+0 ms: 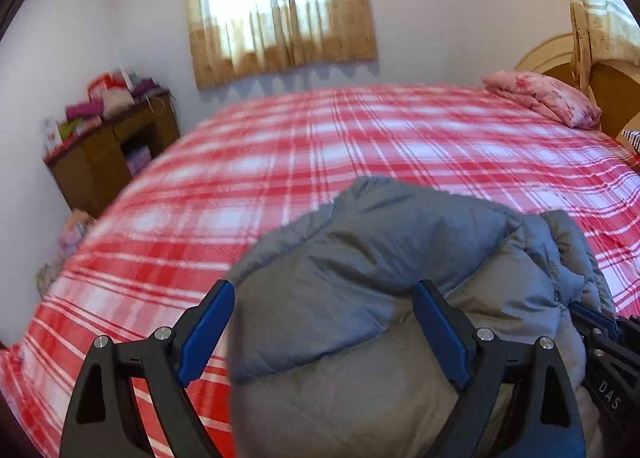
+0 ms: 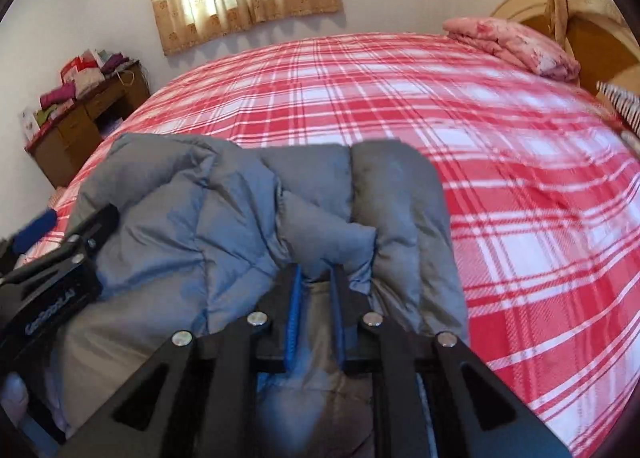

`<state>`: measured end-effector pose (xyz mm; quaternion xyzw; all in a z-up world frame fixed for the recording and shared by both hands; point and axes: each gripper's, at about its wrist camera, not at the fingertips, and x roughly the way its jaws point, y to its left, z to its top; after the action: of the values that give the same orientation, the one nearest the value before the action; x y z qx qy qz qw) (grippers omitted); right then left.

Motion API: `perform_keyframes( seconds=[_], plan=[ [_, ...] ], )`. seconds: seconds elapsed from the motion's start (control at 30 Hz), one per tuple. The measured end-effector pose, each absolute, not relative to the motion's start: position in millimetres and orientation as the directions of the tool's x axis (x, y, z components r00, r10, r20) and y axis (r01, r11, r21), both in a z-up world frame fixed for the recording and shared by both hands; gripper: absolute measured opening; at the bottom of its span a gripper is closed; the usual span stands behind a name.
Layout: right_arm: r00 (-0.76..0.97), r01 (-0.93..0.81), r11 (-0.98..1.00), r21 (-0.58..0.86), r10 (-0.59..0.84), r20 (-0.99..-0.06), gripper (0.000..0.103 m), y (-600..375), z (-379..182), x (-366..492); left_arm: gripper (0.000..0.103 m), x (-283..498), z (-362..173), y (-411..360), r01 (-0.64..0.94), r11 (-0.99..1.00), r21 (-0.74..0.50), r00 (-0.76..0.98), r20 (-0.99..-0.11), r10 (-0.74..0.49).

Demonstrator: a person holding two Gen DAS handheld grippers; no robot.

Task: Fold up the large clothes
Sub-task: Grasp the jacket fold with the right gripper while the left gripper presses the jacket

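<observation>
Right tool (image 2: 316, 278): nearly closed, pinching a jacket (image 2: 224, 217) fold.
Left tool (image 1: 324, 298): wide open, straddling jacket, gripping nothing.
Jacket: bunched at bed (image 1: 320, 129) edge.
Risk: slick, puffy fabric could slip from the single pinch.

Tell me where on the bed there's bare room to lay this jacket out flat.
Bare plaid bedspread runs from the grey puffer jacket toward the curtained window wall, and right of the jacket toward the headboard. Crowded: the near edge, with the jacket, the open left gripper and the right gripper clamped on it; the pink bedding fills the headboard corner.
</observation>
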<state>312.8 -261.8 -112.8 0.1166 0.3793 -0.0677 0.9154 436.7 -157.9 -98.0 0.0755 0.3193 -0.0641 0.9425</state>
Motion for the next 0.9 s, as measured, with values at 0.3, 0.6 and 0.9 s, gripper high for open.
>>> perform_keyframes(
  seconds=[0.3, 0.6, 0.9],
  plan=[
    [0.717, 0.217, 0.966, 0.144, -0.058, -0.694, 0.016, -256, -123, 309, 0.098, 442, -124, -171, 0.147, 0.98, 0.133, 0.779, -0.626, -0.032],
    [0.713, 0.223, 0.964, 0.146, -0.059, -0.699, 0.015, -254, -128, 311, 0.102, 451, -135, -168, 0.151, 0.983, 0.108, 0.745, -0.665, -0.041],
    [0.704, 0.229, 0.964, 0.134, -0.069, -0.707, 0.015, -252, -131, 314, 0.102, 457, -142, -169, 0.163, 0.981, 0.104, 0.716, -0.697, -0.045]
  ],
)
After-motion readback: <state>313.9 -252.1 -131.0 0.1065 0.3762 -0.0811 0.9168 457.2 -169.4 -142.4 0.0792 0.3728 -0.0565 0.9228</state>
